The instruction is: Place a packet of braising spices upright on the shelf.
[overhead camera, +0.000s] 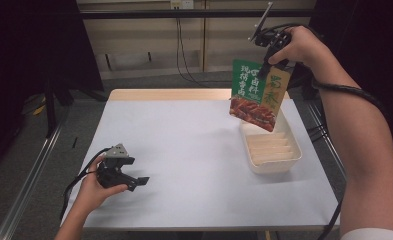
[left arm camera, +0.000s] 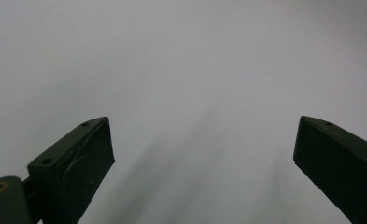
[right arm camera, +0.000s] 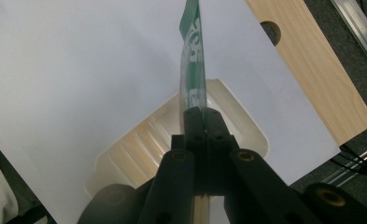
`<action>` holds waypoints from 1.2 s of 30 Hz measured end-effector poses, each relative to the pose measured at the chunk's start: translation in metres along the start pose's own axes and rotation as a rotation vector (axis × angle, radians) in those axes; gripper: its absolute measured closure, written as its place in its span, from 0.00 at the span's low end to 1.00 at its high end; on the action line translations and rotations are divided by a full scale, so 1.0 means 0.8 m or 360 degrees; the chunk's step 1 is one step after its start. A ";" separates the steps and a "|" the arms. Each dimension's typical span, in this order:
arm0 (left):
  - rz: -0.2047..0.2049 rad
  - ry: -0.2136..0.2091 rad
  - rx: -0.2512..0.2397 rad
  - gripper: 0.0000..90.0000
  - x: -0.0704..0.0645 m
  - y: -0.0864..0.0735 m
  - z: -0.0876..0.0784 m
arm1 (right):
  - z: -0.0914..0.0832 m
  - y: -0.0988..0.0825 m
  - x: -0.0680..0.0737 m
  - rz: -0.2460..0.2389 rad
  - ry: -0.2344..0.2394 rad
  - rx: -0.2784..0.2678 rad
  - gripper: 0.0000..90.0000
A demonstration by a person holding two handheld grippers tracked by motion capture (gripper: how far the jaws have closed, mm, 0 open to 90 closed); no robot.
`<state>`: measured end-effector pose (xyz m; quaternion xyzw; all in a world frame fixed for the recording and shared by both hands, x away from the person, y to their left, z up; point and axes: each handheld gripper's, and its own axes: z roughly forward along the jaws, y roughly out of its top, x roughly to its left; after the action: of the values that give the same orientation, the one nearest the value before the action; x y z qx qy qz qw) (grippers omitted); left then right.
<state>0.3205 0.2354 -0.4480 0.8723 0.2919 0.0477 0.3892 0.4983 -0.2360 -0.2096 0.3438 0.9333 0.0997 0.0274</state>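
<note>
Food packet: the green and tan sauce packet [overhead camera: 256,95] with the picture of red cooked meat hangs in the air from your right hand-held gripper, above the far end of the tray and clear of it.
Grip: your right hand-held gripper [overhead camera: 270,64] is clamped on the packet's upper edge; in the right gripper view [right arm camera: 203,122] its jaws press together with the thin packet [right arm camera: 194,60] edge-on between them.
Tray: the cream ribbed plastic tray [overhead camera: 271,147] sits on the right side of the worktop, lengthwise away from you, directly beneath the packet; nothing lies in the part you can see.
Left side: your left hand-held gripper [overhead camera: 140,182] rests low over the near left of the worktop, well apart from the tray; its jaws stand wide apart with nothing between them, as the left gripper view [left arm camera: 204,149] shows.
Worktop: white sheet [overhead camera: 184,155] over a wooden top, whose pale edge shows at the far side.
</note>
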 end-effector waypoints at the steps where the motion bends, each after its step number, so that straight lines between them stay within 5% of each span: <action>1: 0.0004 0.0005 0.0003 0.05 0.000 0.000 0.000 | 0.000 -0.001 -0.001 -0.0009 -0.0001 0.0002 1.00; 36: 0.0009 0.0016 0.0019 0.05 -0.002 0.002 0.006 | -0.008 -0.049 -0.026 -0.0045 -0.0004 -0.0063 1.00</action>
<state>0.3209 0.2308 -0.4499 0.8753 0.2916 0.0514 0.3823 0.4883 -0.2798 -0.2117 0.3301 0.9359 0.1173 0.0367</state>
